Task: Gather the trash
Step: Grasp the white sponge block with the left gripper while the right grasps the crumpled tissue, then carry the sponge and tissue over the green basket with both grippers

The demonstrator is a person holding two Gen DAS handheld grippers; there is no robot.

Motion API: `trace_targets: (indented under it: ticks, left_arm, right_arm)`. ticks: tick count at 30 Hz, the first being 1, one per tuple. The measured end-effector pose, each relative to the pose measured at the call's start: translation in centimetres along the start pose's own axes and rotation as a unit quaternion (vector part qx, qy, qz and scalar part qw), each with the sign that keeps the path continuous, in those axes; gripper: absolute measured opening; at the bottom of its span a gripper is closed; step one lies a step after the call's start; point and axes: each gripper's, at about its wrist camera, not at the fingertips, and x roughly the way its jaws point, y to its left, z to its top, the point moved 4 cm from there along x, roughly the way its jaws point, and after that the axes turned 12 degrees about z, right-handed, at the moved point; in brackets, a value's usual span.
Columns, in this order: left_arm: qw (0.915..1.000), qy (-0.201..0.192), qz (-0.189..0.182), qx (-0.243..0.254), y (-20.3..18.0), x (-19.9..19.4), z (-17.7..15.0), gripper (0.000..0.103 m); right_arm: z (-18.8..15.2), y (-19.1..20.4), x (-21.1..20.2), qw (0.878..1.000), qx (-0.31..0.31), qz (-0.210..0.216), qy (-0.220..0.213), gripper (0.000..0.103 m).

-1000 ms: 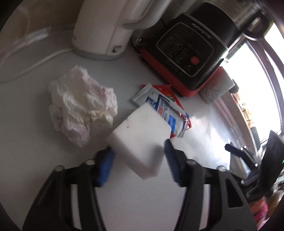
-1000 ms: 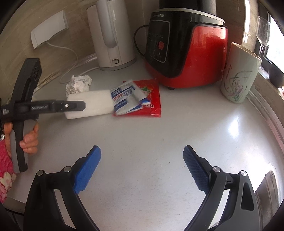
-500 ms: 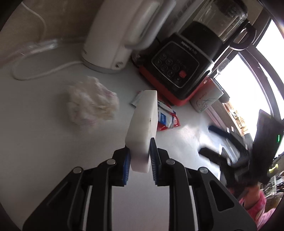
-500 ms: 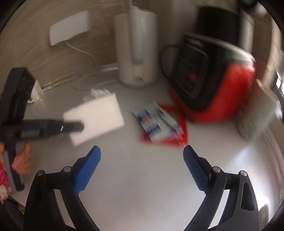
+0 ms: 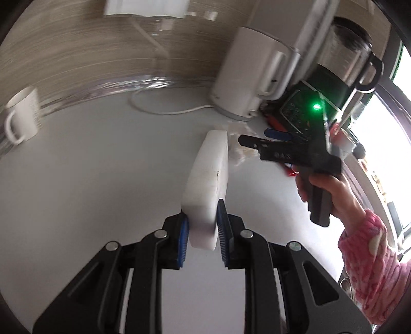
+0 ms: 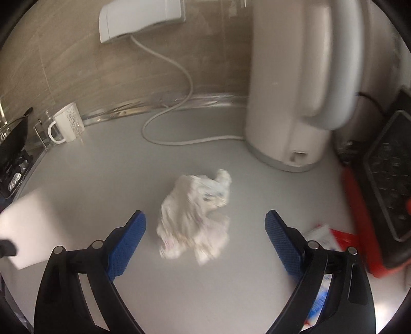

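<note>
left gripper (image 5: 201, 237): clamped on the white foam block (image 5: 209, 185), blue pads pressing both flat faces near its lower end – block stands on edge, lifted off the counter (image 5: 90, 179)
foam block, right view: shows as a white slab (image 6: 28, 226) at the far left edge, well apart from the tissue
right gripper (image 6: 205, 231): jaws spread wide, nothing between the pads – hovering over the counter with the crumpled tissue (image 6: 196, 215) lying in the gap, not touching either finger
tissue: loose white wad on the counter, in front of the white kettle (image 6: 300, 84); in the left view only a bit of it (image 5: 241, 151) shows behind the block
wrappers: red and blue-white packets (image 6: 331, 236) on the counter just right of the right gripper's right finger, partly under it, beside the red-based blender (image 6: 380, 195)
right hand (image 5: 331, 190): in a pink sleeve, gripping the right tool's handle, seen from the left view
kettle cord (image 6: 179, 138): loops across the counter up to the wall socket (image 6: 141, 18)
mug (image 6: 65, 126): white, at the back left by the wall
blur: both views smeared, fine detail on the wrappers unreadable
</note>
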Motion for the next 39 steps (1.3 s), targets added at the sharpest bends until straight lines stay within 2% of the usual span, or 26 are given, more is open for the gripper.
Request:
trace_targets:
  ticks: [1, 3, 5, 8, 11, 17, 21, 25, 31, 35, 39]
  left_arm:
    - [1.0000, 0.000, 0.003, -0.004, 0.4, -0.2, -0.2, 0.020]
    - [0.9999, -0.001, 0.012, -0.009, 1.1, -0.9, -0.7, 0.020]
    - [0.9998, -0.003, 0.015, -0.012, 1.6, -1.5, -1.1, 0.020]
    - [0.9998, -0.003, 0.014, -0.012, 1.6, -2.1, -1.7, 0.021]
    - [0.9999, -0.008, 0.005, -0.010, 1.2, -2.8, -2.2, 0.021]
    - [0.9989, -0.024, -0.035, 0.017, -0.1, -5.8, -3.7, 0.021]
    - [0.9957, -0.028, -0.069, 0.056, -1.2, -8.3, -5.7, 0.021]
    - [0.9902, -0.023, -0.090, 0.105, -1.8, -10.7, -8.7, 0.021]
    - [0.9814, -0.001, -0.103, 0.162, -1.8, -13.2, -14.0, 0.021]
    - [0.9773, 0.007, -0.099, 0.187, -1.3, -14.3, -17.2, 0.021]
    - [0.9736, 0.014, -0.095, 0.207, -0.7, -15.1, -19.9, 0.021]
  right_arm:
    - [0.1, 0.1, 0.7, 1.000, -0.001, -0.003, 0.005, 0.093]
    - [0.2, 0.3, 1.9, 1.000, -0.004, -0.009, 0.018, 0.078]
    - [0.0, 0.2, 2.9, 0.999, 0.004, -0.008, 0.039, 0.036]
    - [-0.1, 0.5, 2.6, 0.999, 0.020, 0.007, 0.038, 0.022]
    - [-0.2, 1.5, 0.2, 0.999, 0.022, 0.008, 0.023, 0.019]
    - [-2.2, 6.1, -8.6, 1.000, 0.016, -0.005, -0.013, 0.019]
    - [-5.9, 9.9, -15.0, 0.999, 0.036, -0.015, -0.032, 0.019]
    - [-11.4, 15.1, -20.8, 0.997, 0.058, -0.036, -0.041, 0.019]
    - [-18.1, 22.0, -24.5, 0.992, 0.100, -0.057, -0.051, 0.019]
    - [-22.1, 25.9, -25.1, 0.987, 0.129, -0.078, -0.056, 0.019]
    - [-25.2, 28.3, -24.9, 0.982, 0.158, -0.088, -0.057, 0.019]
